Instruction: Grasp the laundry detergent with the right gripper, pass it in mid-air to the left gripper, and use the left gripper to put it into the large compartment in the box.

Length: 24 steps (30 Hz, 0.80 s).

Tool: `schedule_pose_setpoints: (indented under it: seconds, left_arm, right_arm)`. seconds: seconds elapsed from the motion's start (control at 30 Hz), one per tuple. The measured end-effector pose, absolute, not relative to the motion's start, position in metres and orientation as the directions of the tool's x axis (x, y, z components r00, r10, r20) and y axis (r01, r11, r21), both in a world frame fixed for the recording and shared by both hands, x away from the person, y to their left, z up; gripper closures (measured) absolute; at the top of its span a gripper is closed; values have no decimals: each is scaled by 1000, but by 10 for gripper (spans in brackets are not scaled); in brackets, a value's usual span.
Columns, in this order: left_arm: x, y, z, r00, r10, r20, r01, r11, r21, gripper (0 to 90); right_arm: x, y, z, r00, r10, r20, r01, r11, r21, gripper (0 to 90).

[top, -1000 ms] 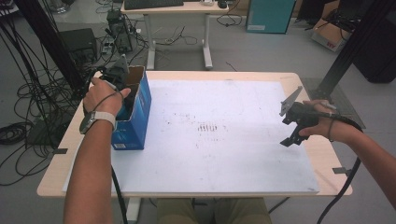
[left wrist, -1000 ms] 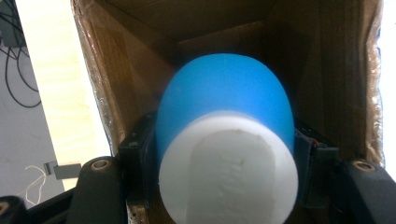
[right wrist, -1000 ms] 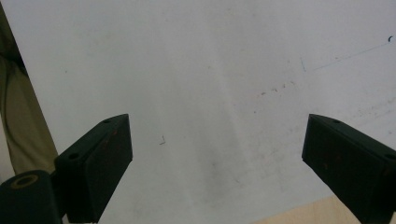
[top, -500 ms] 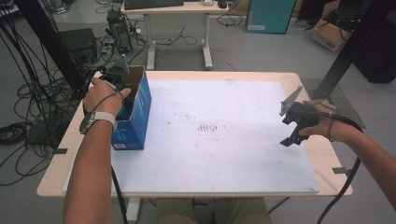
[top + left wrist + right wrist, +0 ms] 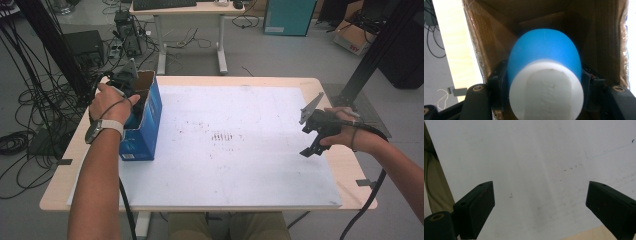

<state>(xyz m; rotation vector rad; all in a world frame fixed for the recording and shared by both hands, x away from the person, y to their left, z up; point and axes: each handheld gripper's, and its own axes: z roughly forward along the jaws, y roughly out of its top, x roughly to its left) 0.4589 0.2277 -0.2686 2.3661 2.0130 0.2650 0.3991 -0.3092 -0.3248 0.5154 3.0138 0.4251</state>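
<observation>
Nothing has moved: left claw grips a blue-and-white object, its lower part cut off.

The person's forearms are bare, with a light-banded watch on the left wrist and khaki trousers at the table's near edge. Each hand carries a black gripper, the left gripper and the right gripper, topped by a grey three-cornered plate and trailing a black cable. The jaws are blocky black pads with small screw holes and brass-ringed pivots.
</observation>
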Motion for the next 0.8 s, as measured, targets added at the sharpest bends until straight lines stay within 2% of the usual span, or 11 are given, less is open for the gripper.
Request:
schedule_pose_setpoints:
  seconds: [0.6, 0.8]
  left_arm:
    - [459, 228, -269, 150, 982, 111, 978, -164, 132, 374]
    - [459, 228, -269, 151, 982, 110, 977, -165, 133, 373]
  right_arm:
    - [398, -309, -325, -937, 349, -23, 326, 897, 298, 85]
    - [399, -309, -324, -943, 333, -10, 317, 906, 279, 85]
